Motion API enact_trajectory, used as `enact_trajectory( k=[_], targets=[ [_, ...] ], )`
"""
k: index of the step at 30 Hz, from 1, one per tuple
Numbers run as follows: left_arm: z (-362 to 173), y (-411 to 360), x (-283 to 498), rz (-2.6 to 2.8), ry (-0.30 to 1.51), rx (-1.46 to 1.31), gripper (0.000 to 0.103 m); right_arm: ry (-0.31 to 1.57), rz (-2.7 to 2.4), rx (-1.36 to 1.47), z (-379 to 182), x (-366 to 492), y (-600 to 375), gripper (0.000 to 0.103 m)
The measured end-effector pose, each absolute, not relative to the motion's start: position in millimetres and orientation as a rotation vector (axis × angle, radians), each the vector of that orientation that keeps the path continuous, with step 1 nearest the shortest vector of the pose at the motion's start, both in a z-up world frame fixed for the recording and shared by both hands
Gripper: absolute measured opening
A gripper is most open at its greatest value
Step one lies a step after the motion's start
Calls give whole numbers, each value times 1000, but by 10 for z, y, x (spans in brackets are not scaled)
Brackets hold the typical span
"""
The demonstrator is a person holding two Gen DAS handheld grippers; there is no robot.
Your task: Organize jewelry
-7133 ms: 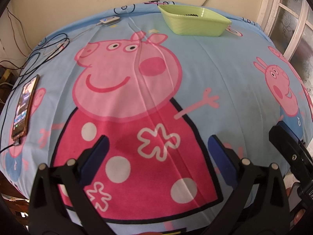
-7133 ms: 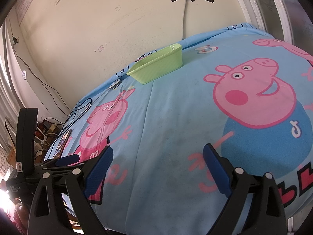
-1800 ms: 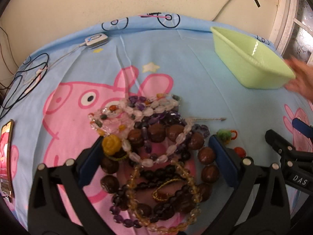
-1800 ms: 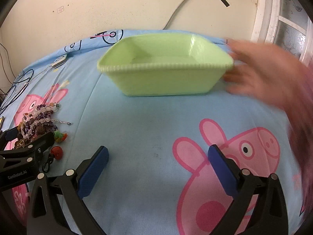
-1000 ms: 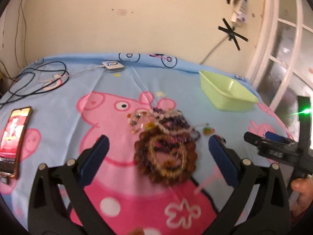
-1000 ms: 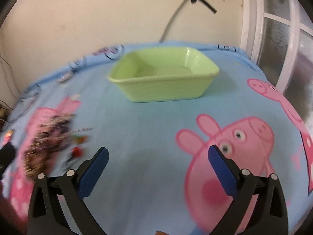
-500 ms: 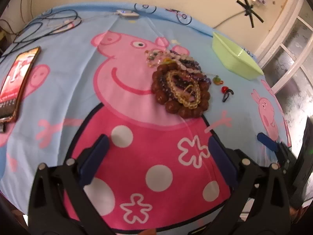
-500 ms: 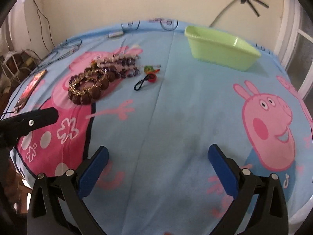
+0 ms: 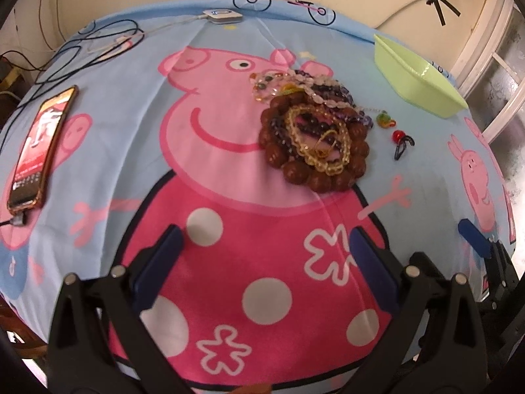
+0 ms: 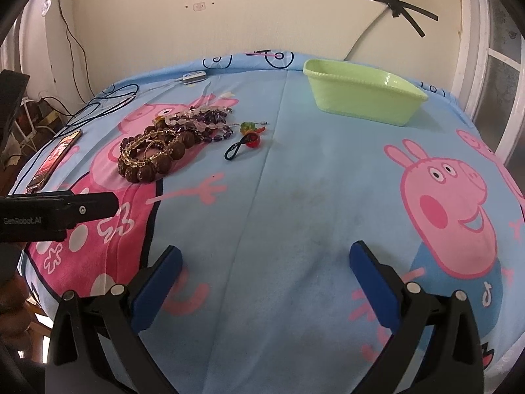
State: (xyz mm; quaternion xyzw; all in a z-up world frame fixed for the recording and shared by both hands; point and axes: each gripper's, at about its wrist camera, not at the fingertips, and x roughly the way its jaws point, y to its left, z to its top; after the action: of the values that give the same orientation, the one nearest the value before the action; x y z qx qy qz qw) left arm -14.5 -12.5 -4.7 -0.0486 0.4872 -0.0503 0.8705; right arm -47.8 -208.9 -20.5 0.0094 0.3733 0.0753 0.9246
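While both grippers are held low over the cartoon-pig bedsheet [image 10: 295, 197], nothing is gripped: the left gripper [image 9: 262, 259] and right gripper [image 10: 262, 272] are seen with fingers spread wide. The heap of beaded bracelets [image 9: 311, 131] is piled mid-sheet, a red bead hair tie [image 10: 244, 146] just beside it, the green plastic basin [image 10: 364, 98] well apart.

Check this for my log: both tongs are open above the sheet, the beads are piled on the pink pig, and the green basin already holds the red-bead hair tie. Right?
One error: the red-bead hair tie lies on the sheet beside the bead pile, not in the green basin; the right wrist view shows it. Left tongs and right tongs are open.
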Motion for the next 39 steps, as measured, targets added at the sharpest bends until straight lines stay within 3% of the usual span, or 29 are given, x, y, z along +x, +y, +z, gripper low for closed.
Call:
enact_trajectory(
  k=[39],
  targets=[
    [-83, -232, -146, -57, 1025, -21, 97, 715, 173, 18, -233, -504, -2105, 81]
  ],
)
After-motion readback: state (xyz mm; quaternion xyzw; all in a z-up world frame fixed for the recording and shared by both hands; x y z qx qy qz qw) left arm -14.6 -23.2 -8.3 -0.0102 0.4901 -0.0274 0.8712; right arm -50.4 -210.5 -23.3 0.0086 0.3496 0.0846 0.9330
